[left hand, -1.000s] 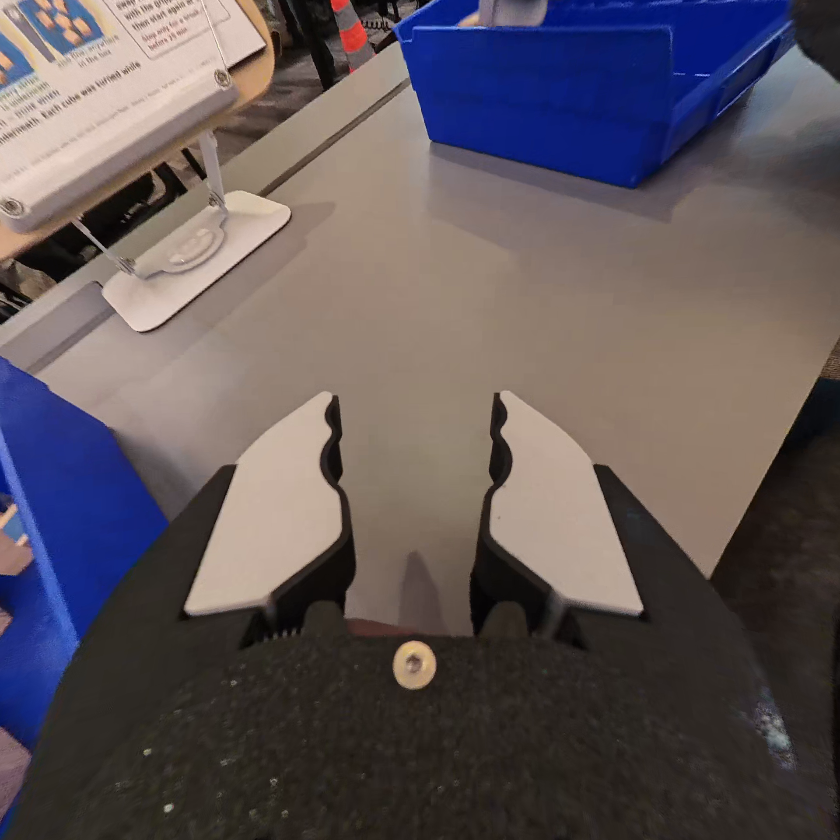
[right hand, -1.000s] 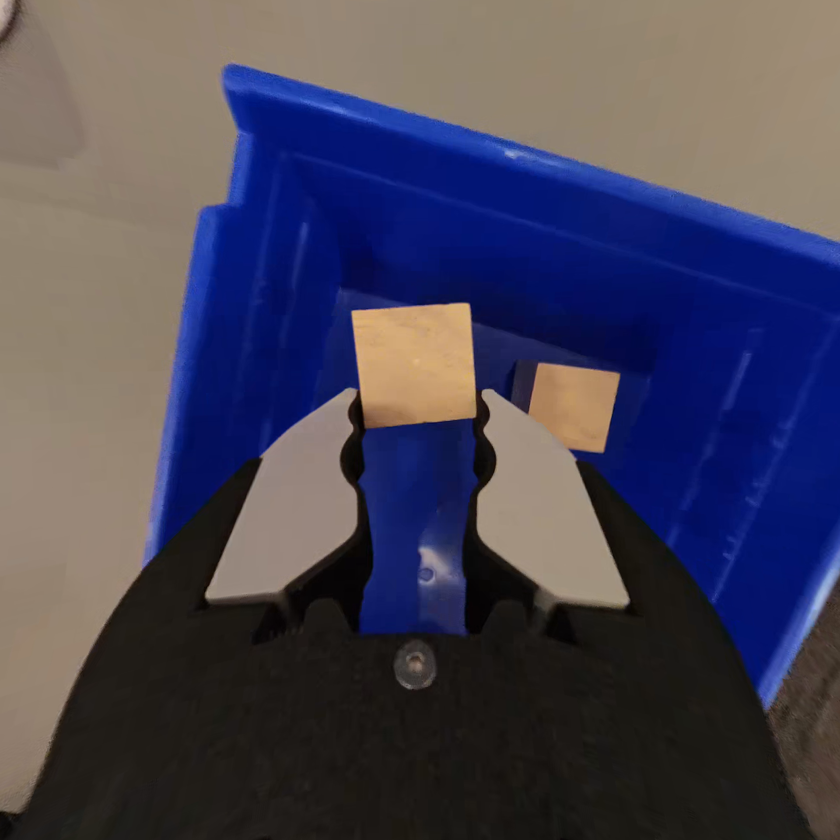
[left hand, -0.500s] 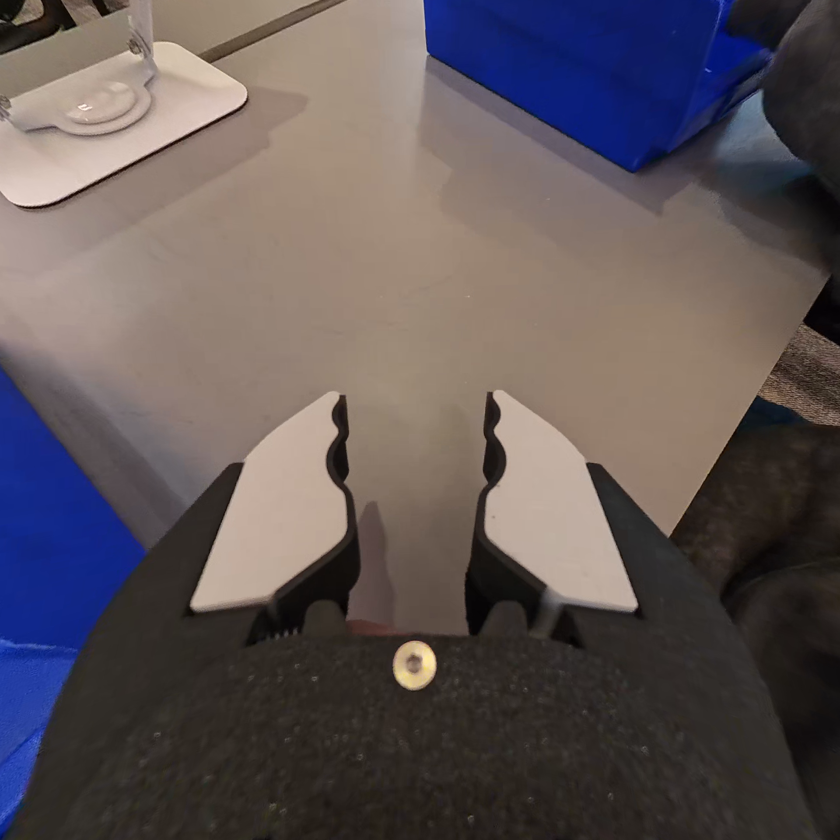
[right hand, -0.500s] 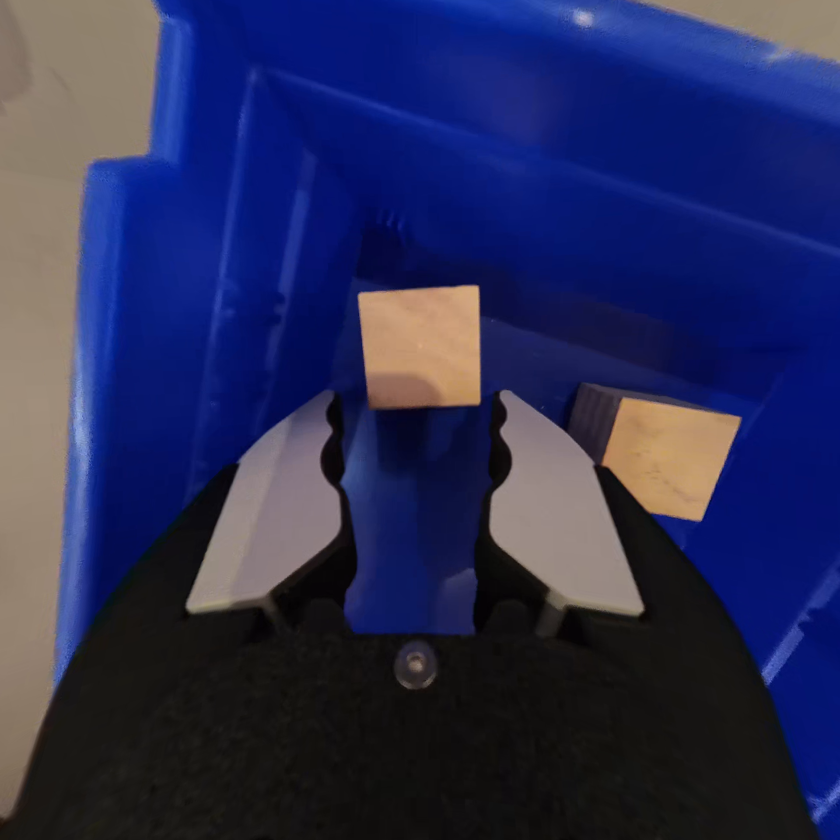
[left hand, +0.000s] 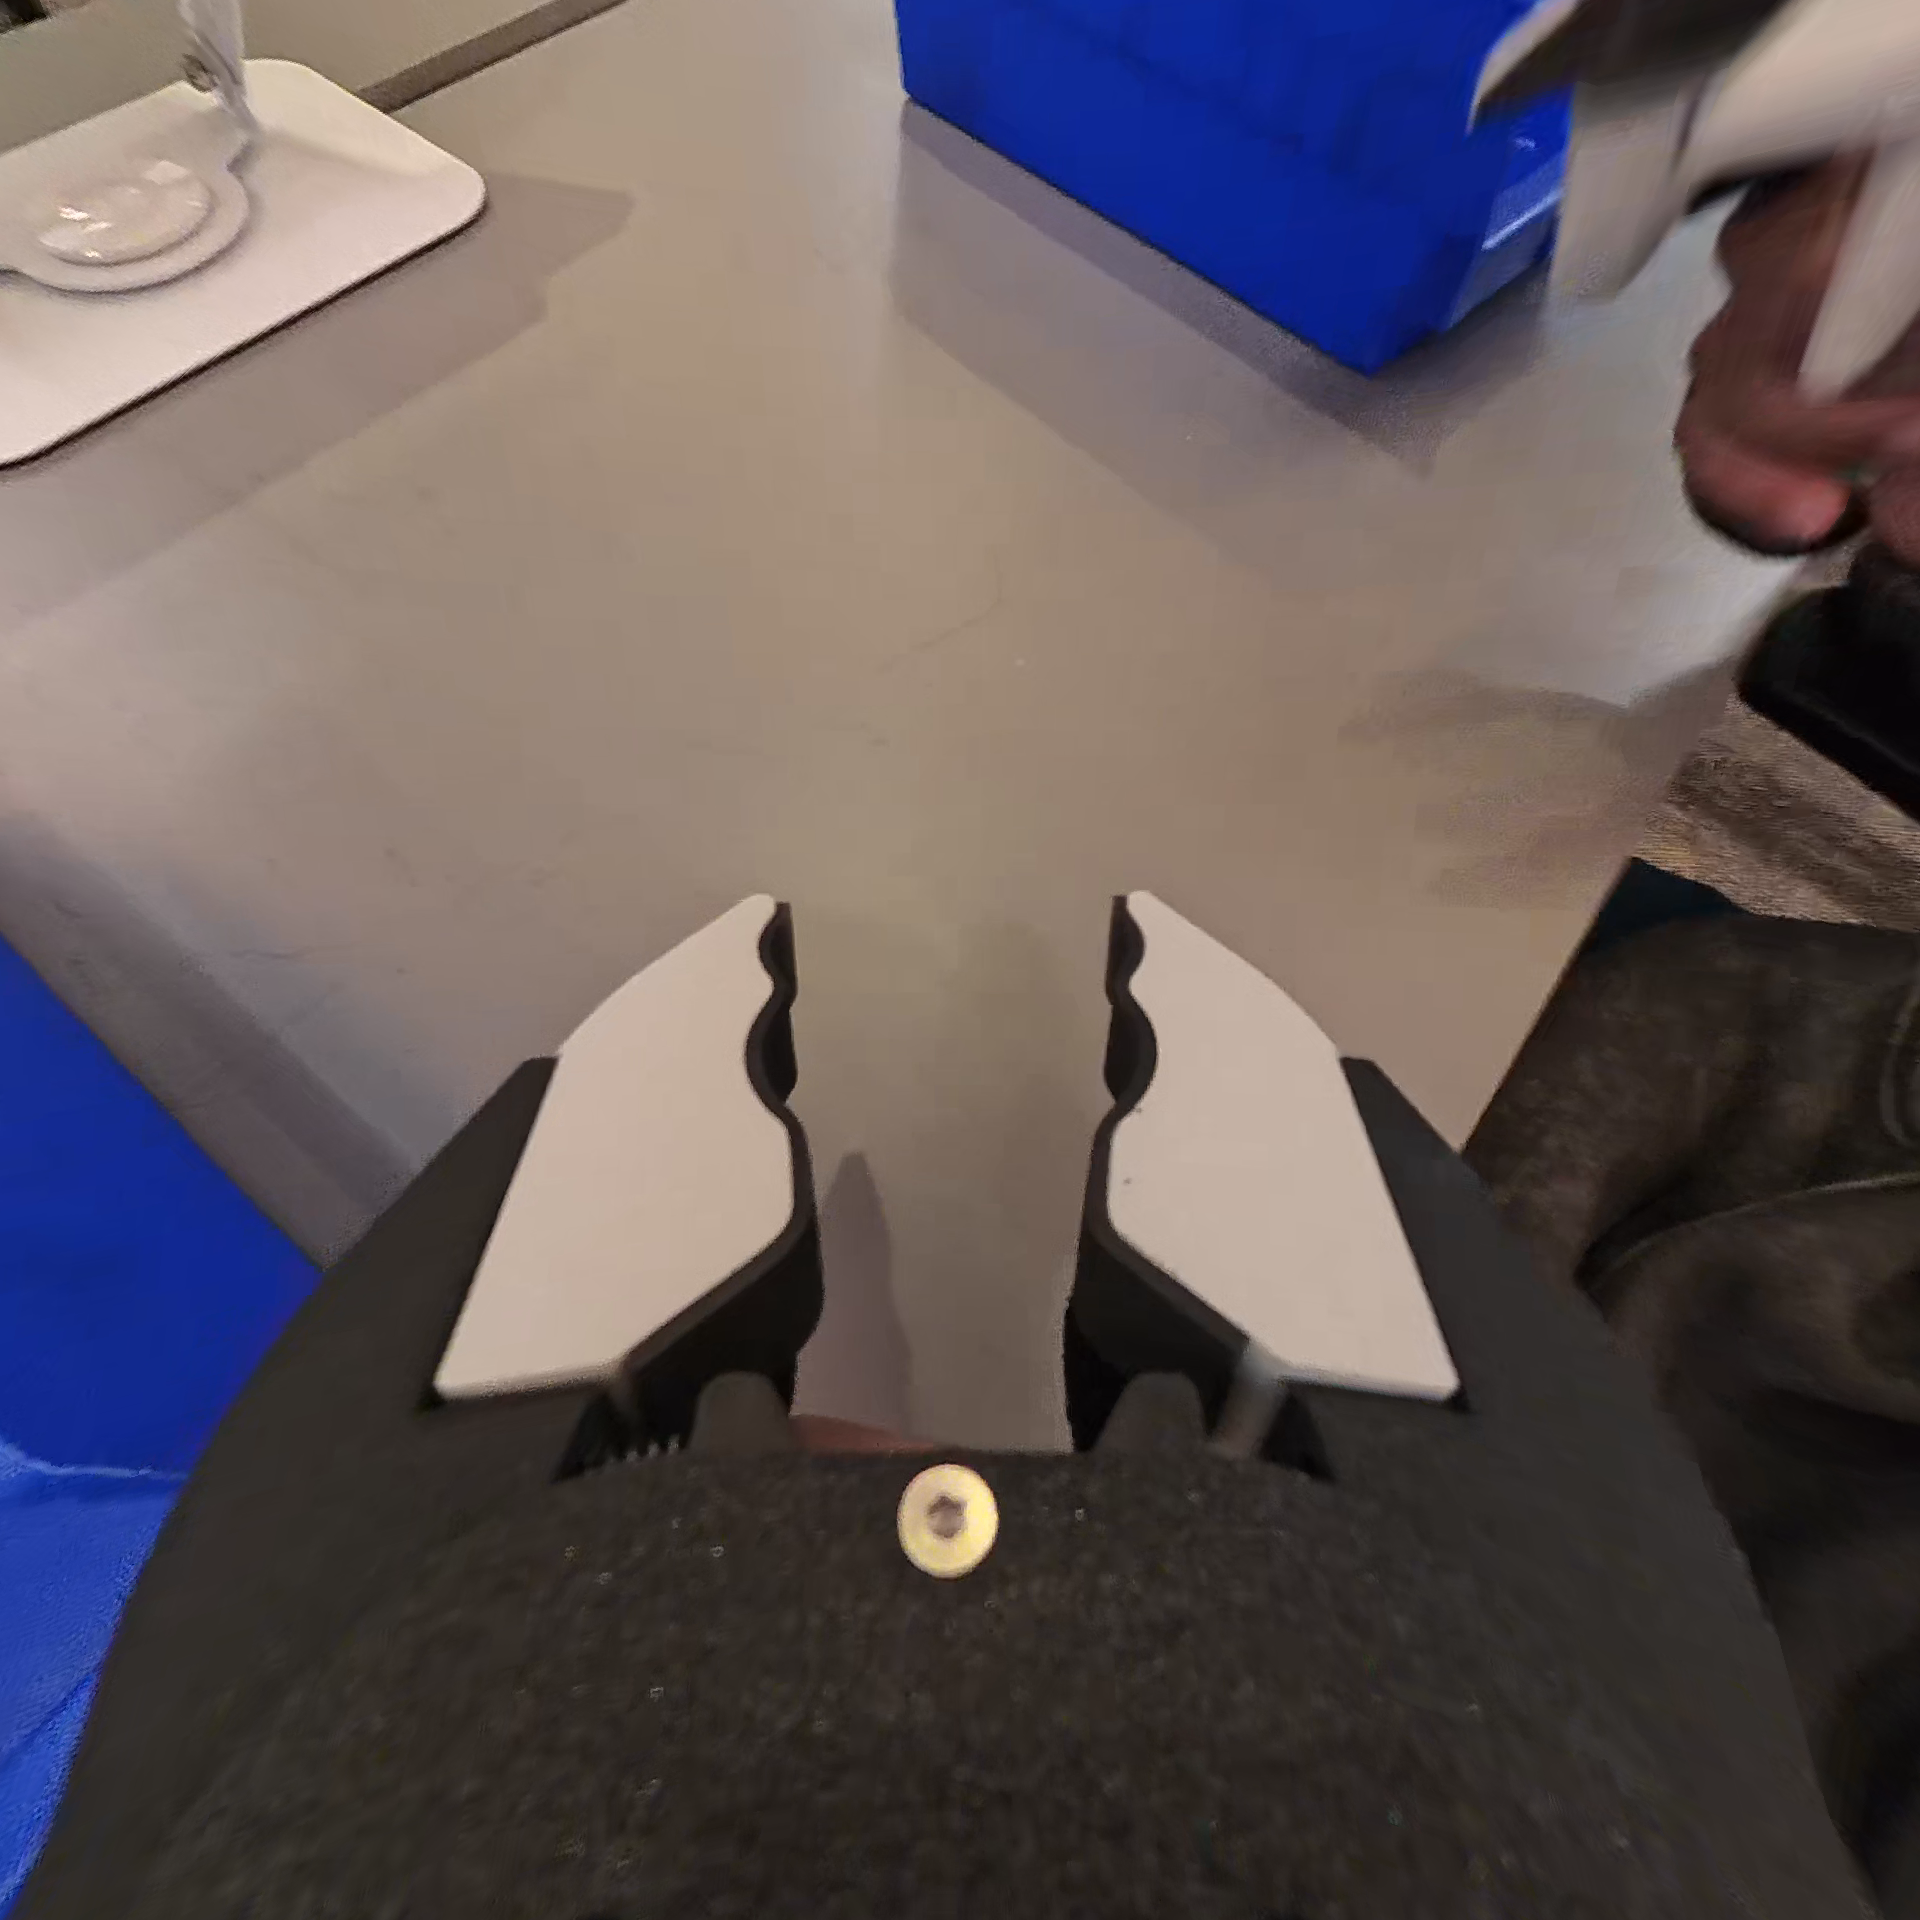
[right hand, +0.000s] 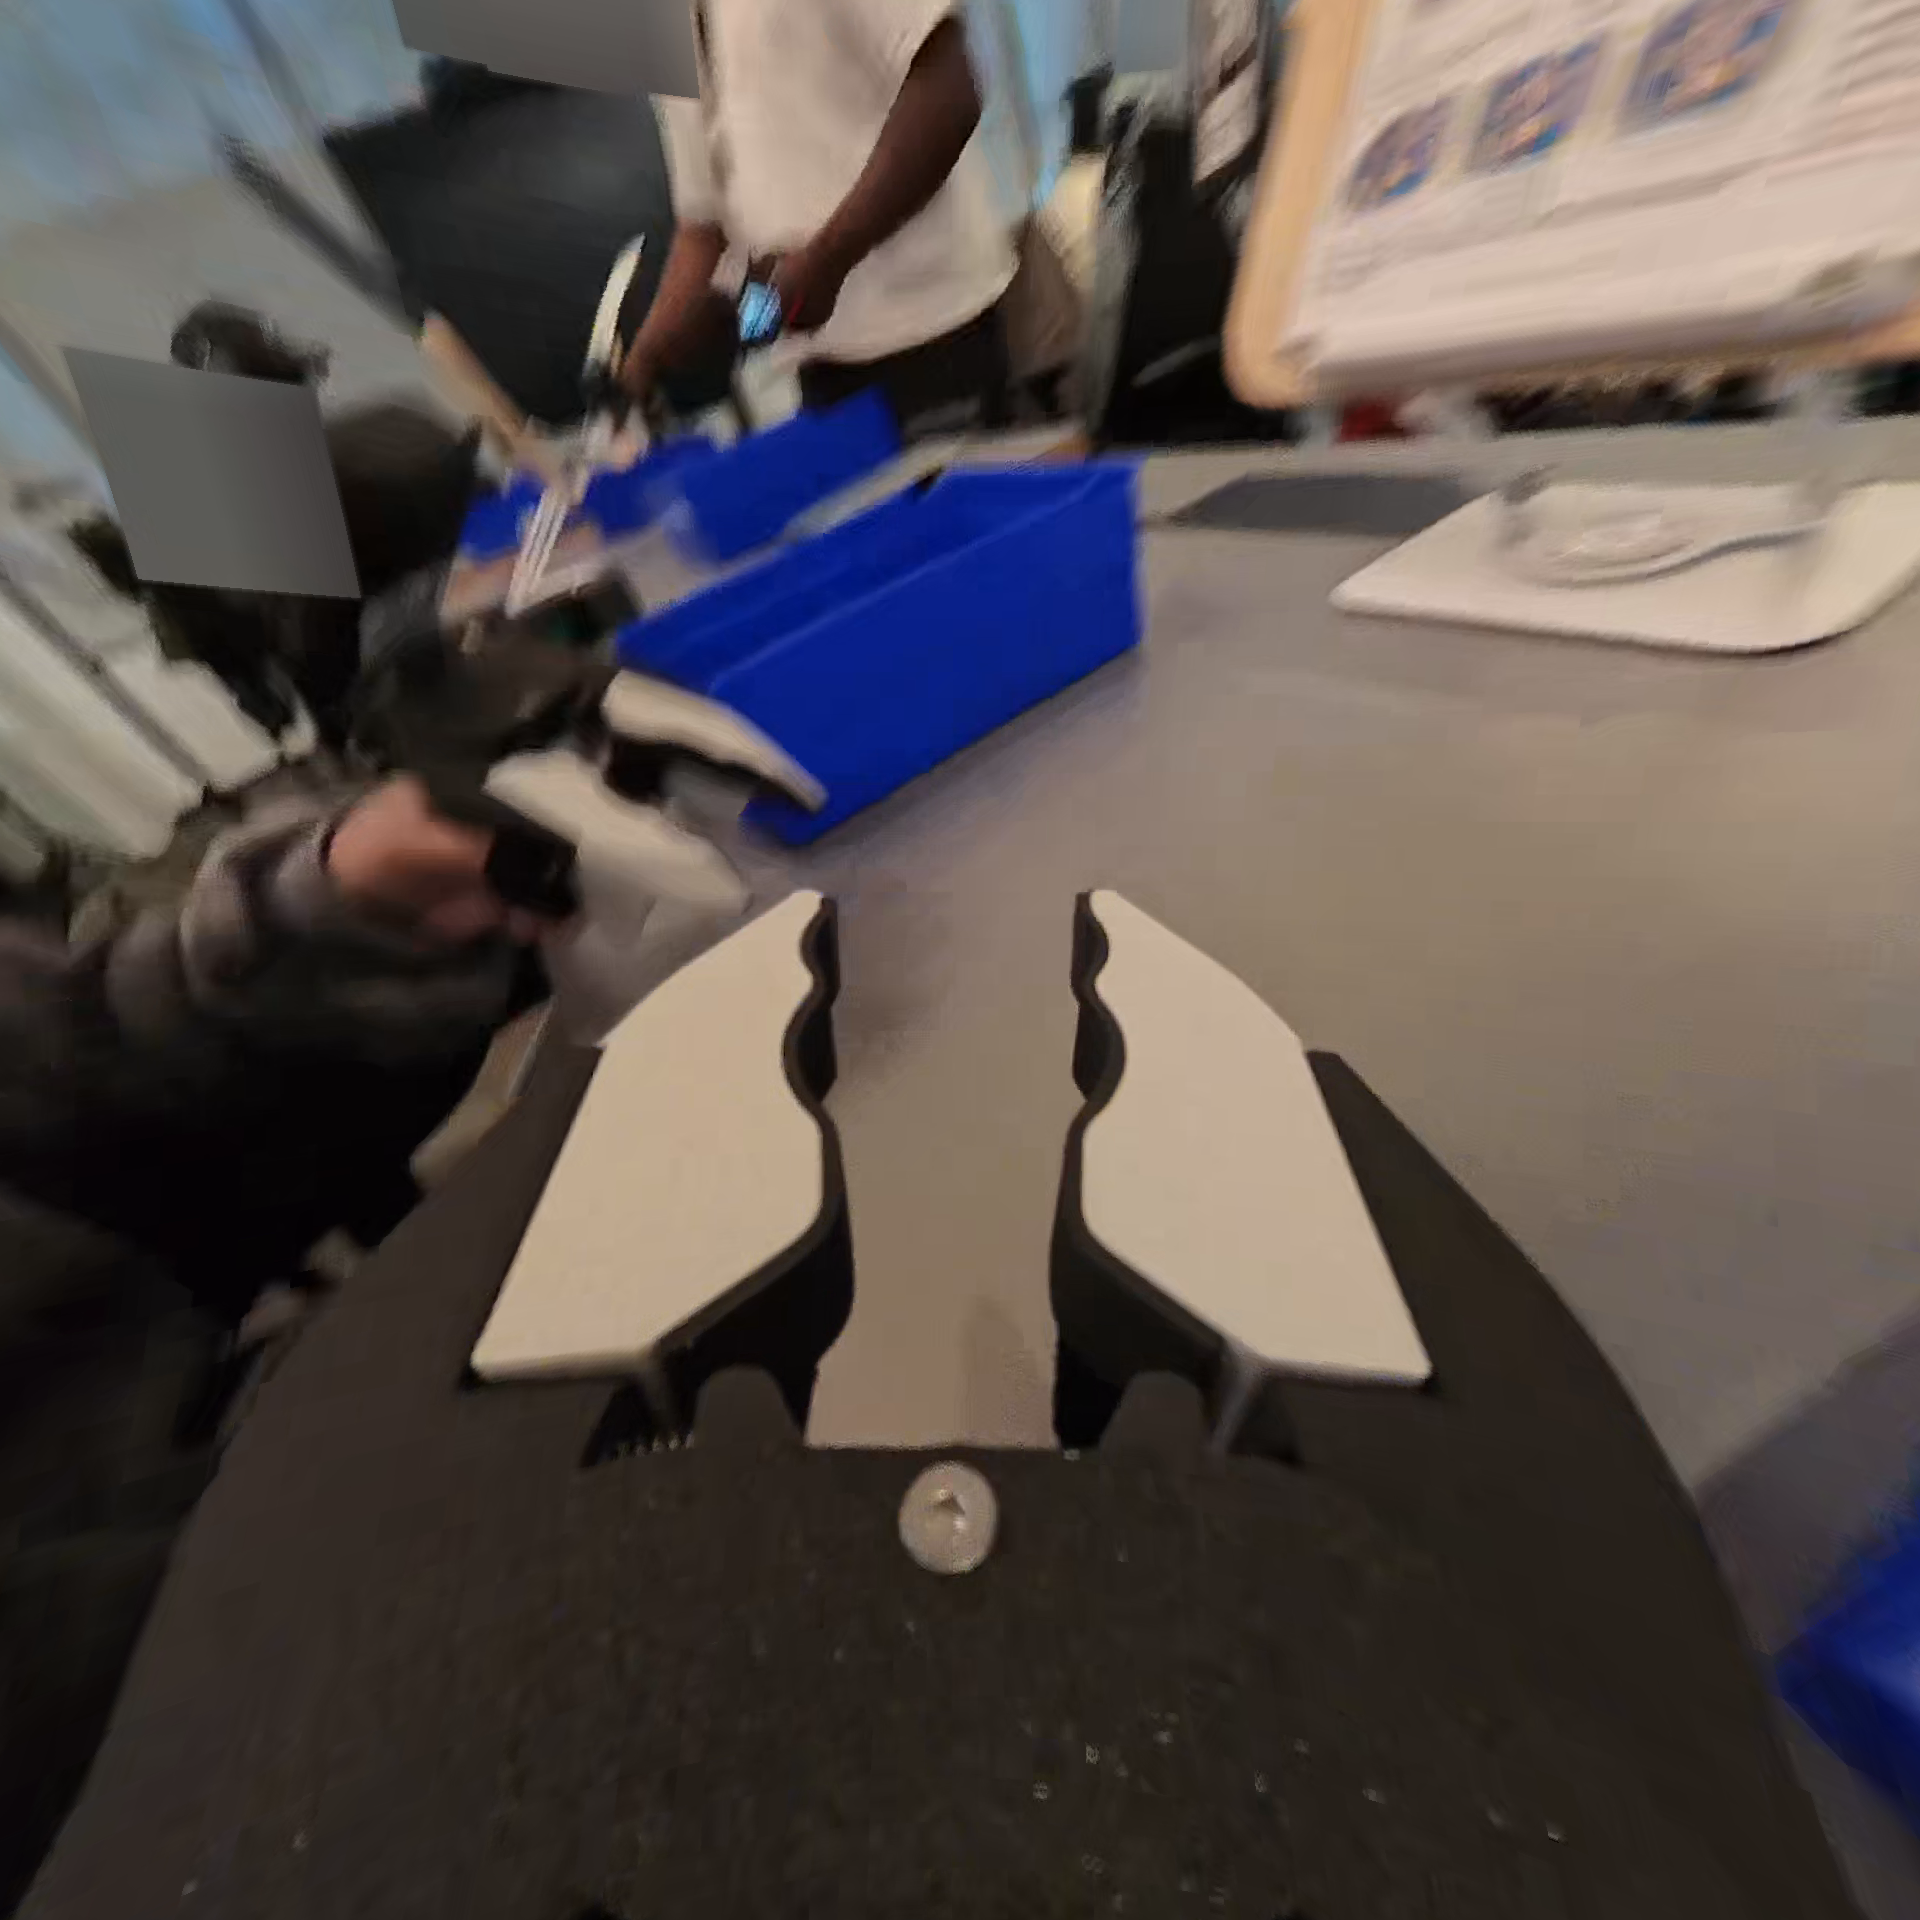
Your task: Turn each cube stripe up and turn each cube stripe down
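Blue plastic bins are the only containers in sight, and no cube shows in either view: the bin (left hand: 1226, 156) at the far side of the grey worktop (left hand: 831, 582) presents just its outer wall, so its contents cannot be told. A second blue bin (right hand: 894, 623) lies on the worktop in the right wrist view, its inside also hidden. The left gripper (left hand: 948, 997) hangs over bare worktop, its fingers (left hand: 665, 1174) spread apart with nothing between them. The right gripper (right hand: 951, 987) is likewise parted and empty, low over the worktop. A white stand base (left hand: 208, 239) sits at the far left, bearing an instruction sheet (right hand: 1600, 156). People stand blurred beyond.
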Tool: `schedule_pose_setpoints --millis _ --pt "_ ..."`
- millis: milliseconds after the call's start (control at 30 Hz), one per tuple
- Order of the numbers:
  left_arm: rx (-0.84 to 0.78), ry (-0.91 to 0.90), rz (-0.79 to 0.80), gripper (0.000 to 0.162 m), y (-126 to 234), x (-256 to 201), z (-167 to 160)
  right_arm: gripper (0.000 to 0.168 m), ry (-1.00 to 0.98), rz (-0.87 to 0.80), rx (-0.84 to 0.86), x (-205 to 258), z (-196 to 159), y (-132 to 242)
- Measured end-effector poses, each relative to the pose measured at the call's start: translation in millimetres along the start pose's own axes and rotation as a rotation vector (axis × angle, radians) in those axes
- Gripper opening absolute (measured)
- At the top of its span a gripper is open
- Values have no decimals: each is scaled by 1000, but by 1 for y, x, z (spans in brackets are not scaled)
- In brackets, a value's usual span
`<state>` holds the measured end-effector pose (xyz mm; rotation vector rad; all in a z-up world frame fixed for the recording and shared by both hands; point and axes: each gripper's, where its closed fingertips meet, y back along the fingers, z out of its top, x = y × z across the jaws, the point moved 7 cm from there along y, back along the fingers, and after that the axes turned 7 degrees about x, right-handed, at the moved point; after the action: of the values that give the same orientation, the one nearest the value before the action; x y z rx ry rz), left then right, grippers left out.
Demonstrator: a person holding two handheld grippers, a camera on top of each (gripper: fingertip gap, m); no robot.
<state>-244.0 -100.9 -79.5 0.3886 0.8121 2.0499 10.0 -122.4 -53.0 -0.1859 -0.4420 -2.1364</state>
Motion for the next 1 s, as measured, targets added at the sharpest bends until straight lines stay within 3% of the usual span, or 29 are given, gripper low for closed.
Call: schedule_pose_setpoints --millis 100,167,333,567,767,833,1000 --pt "9 -26 -8 58 24 10 4 41 64 51 110 31 -15 -16" --pt "70 -35 115 54 53 39 2 40 67 81 118 38 -14 -18" --pt "526 -186 430 58 105 146 -23 40 -15 143 133 32 -18 -18" --pt "939 -225 228 68 74 228 -60 39 -91 217 170 31 -26 -24" --pt "1006 -212 160 66 52 245 -74 38 -39 181 175 30 -26 -22" --pt "1054 -236 141 46 50 242 -79 38 -64 199 181 28 -27 -23" --pt "1028 -275 153 45 55 237 -75 36 -93 224 187 26 -29 -25"
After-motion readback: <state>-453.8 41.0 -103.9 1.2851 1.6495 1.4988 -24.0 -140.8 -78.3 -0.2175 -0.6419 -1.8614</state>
